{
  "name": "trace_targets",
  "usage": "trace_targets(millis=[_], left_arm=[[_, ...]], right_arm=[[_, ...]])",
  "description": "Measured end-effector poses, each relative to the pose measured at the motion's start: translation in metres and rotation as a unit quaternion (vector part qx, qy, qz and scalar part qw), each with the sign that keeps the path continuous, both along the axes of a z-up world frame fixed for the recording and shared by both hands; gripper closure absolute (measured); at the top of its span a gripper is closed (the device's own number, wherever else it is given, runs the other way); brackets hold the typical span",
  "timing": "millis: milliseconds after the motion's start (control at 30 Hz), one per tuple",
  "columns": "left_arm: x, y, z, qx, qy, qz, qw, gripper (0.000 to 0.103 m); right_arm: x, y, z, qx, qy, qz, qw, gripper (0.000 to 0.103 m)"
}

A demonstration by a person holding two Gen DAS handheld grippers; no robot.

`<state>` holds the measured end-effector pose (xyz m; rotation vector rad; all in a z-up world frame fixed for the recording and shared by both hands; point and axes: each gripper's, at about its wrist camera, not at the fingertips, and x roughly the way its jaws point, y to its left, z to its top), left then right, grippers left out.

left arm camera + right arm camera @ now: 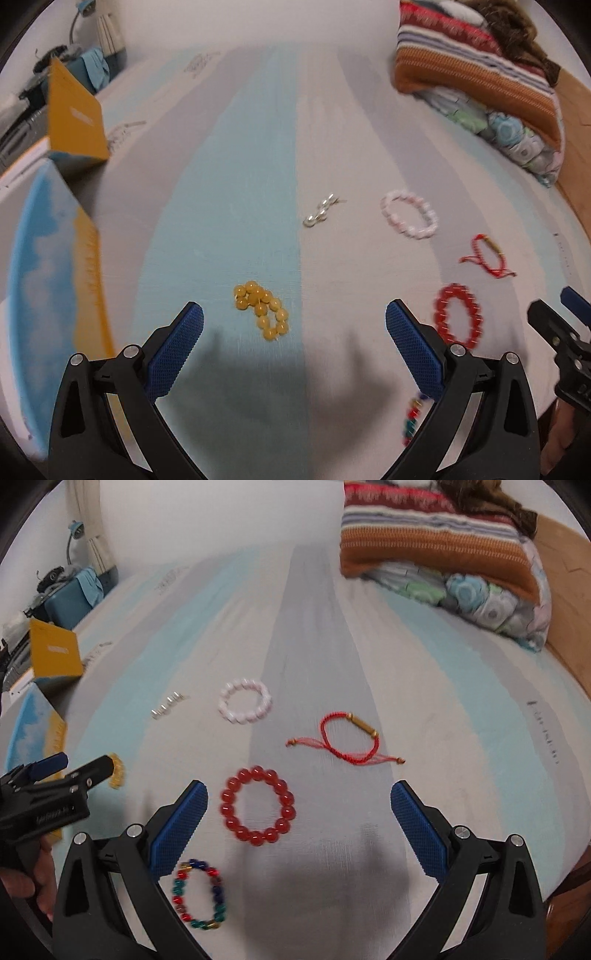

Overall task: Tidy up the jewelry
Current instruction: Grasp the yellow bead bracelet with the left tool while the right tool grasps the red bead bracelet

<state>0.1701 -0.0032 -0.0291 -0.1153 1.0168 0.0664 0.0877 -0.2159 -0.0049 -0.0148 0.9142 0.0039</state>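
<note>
Yellow beads point(262, 310) lay between the left gripper's point(294, 323) spread fingers; the right gripper point(299, 801) gaped beside the red bracelet point(257, 805).

The left gripper's finger point(424, 354) is hiding part of the multicoloured bracelet point(412, 421); the yellow bracelet point(117, 771) is peeking out behind the left gripper point(70, 775)

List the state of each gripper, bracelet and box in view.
left gripper: open, empty
right gripper: open, empty
yellow bracelet: bunched
red bead bracelet: flat, round
red cord bracelet: flat, ends loose
orange box: lid up
</note>
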Motion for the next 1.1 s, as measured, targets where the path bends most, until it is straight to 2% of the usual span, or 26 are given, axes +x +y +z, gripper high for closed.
trace_targets(millis=[167, 400, 500, 567, 700, 967, 1033, 1100], left_arm=[[0.023, 0.008, -0.033, -0.005, 0.023, 0.001, 0.9997, 0.006], [0.032, 0.020, -0.048, -0.018, 0.038, 0.001, 0.9991, 0.007], [0.031, 0.018, -0.049, -0.012, 0.038, 0.001, 0.9992, 0.008], [0.029, 0.017, -0.050, -0.001, 0.040, 0.004, 0.9992, 0.012], [0.028, 0.020, -0.047, -0.005, 0.042, 0.008, 0.9991, 0.028], [0.022, 0.030, -0.043, -0.010, 0.049, 0.017, 0.9986, 0.060], [0.021, 0.029, -0.043, -0.011, 0.051, 0.014, 0.9985, 0.070], [0.020, 0.029, -0.043, -0.009, 0.053, 0.012, 0.9985, 0.077]], right_arm=[[0.021, -0.002, -0.032, 0.003, 0.031, 0.002, 1.000, 0.011], [0.036, 0.007, -0.063, 0.005, 0.066, 0.008, 0.998, 0.021], [0.036, 0.013, -0.069, -0.003, 0.073, 0.013, 0.997, 0.028], [0.036, 0.016, -0.073, -0.008, 0.081, 0.014, 0.997, 0.037], [0.034, 0.018, -0.076, -0.006, 0.083, 0.012, 0.996, 0.047], [0.034, 0.019, -0.077, -0.001, 0.082, 0.006, 0.997, 0.075], [0.034, 0.018, -0.077, -0.002, 0.083, 0.004, 0.997, 0.081], [0.034, 0.017, -0.077, -0.001, 0.083, 0.002, 0.997, 0.085]])
